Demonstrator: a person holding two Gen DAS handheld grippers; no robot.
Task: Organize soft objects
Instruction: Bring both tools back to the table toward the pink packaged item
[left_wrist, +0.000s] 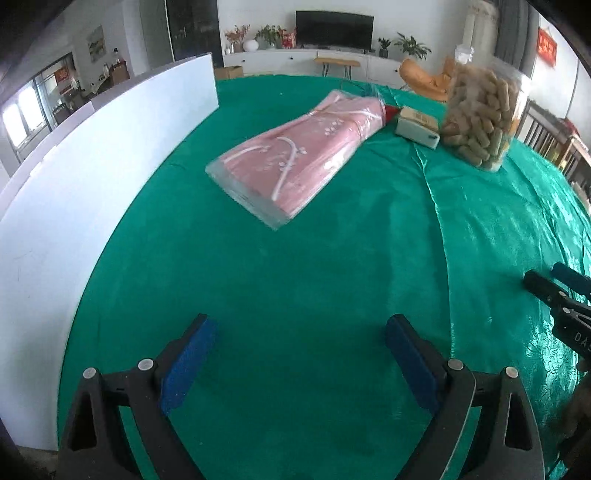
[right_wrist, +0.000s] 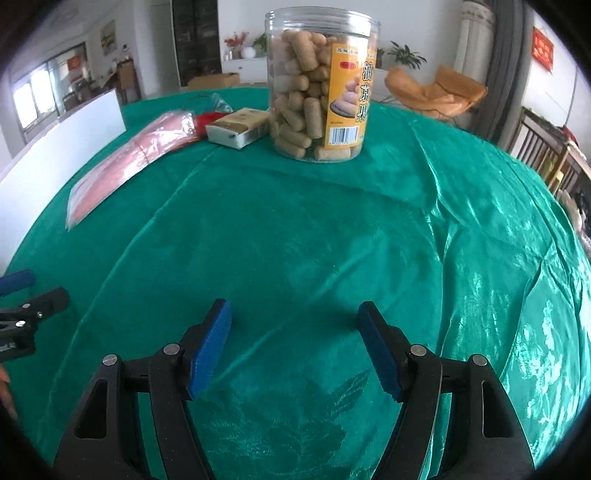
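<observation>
Left tool: the black two-finger left tool (left_wrist: 301, 332) with blue ribbed pads (left_wrist: 188, 360) hangs released above bare cloth, jaws spread wide, nothing between them.
Right tool: the black two-finger right tool (right_wrist: 294, 326) with the same blue pads (right_wrist: 210, 347) is also released, jaws apart over the cloth and empty; its tips show at the right edge of the left wrist view.
Tabletop: a round tabletop under a shiny green patterned cloth (right_wrist: 424, 240), creased in long folds on the right side.
Soft thing: a flat pink folded textile with white blossom print, sealed in a clear plastic bag (left_wrist: 295, 155), lies flat on the cloth ahead of the left tool, well apart from both tools, its far end close to the small box.
Box: a small white and tan cardboard box (right_wrist: 238, 129) lies between the bag's far end and the jar, just beside the jar.
Red item: something red (right_wrist: 207, 120) shows between the bag and the box; what it is cannot be told.
Jar: a tall clear plastic jar of tan finger-shaped snacks with a yellow label (right_wrist: 319, 86) stands upright ahead of the right tool, far from it.
Panel: a white upright board (left_wrist: 92, 147) runs along the tabletop's left edge.
</observation>
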